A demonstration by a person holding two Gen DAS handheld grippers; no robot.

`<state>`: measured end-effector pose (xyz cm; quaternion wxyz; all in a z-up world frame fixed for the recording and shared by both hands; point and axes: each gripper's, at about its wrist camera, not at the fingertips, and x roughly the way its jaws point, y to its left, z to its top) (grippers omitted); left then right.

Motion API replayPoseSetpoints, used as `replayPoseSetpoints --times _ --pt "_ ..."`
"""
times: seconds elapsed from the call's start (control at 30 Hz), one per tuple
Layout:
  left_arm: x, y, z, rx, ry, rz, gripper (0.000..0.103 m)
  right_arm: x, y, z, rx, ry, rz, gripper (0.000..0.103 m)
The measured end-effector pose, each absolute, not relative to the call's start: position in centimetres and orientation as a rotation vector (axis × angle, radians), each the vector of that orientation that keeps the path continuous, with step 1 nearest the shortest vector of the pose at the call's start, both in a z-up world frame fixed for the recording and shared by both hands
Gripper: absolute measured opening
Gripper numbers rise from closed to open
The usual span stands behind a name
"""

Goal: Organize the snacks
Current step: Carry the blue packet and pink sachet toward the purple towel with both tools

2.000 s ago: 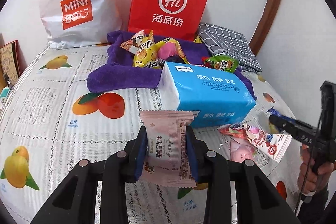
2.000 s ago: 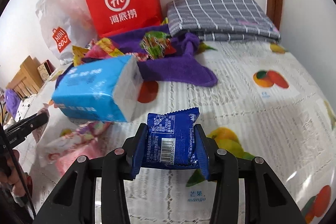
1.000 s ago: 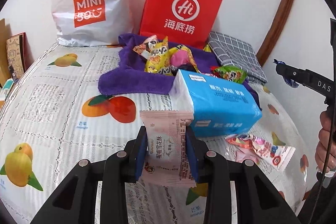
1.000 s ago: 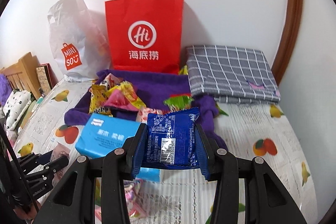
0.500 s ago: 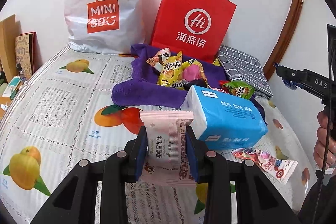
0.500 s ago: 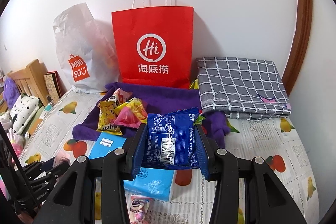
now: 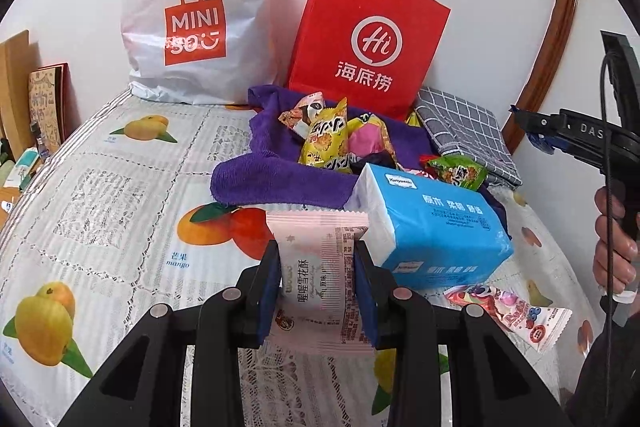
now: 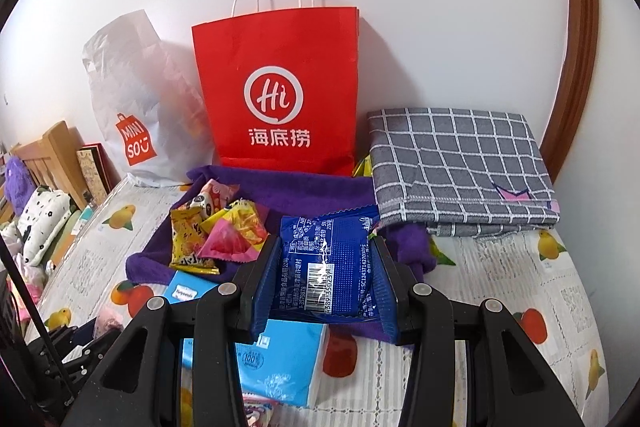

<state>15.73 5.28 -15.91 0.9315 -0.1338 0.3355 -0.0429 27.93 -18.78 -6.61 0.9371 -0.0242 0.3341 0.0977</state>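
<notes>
Two snack packets clamped, the rest loose on the bed

A pale pink pastry packet [image 7: 320, 263] stands upright between the left gripper's [image 7: 318, 289] pads; a blue foil packet [image 8: 326, 267], barcode side up, sits clamped in the right gripper [image 8: 326, 285]. Yellow, pink and green snack bags [image 7: 332, 143] are heaped on the purple towel [image 7: 256, 179]. A candy packet [image 7: 516, 315], probably gummies, lies flat beside the blue tissue pack [image 7: 432, 227].

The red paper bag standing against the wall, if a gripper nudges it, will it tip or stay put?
The red paper bag would probably tip easily: it stands tall and narrow, propped against the wall. It likely weighs little, as thin paper with flat sides. Its base meets the soft purple towel, so footing seems unsteady.
</notes>
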Motion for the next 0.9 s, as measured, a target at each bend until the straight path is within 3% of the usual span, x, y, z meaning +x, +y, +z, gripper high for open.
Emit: replayPoseSetpoints --times 0.9 --pt "15.4 5.9 -15.4 -0.328 0.671 -0.108 0.033 32.9 -17.3 -10.8 -0.08 0.771 0.248 0.044"
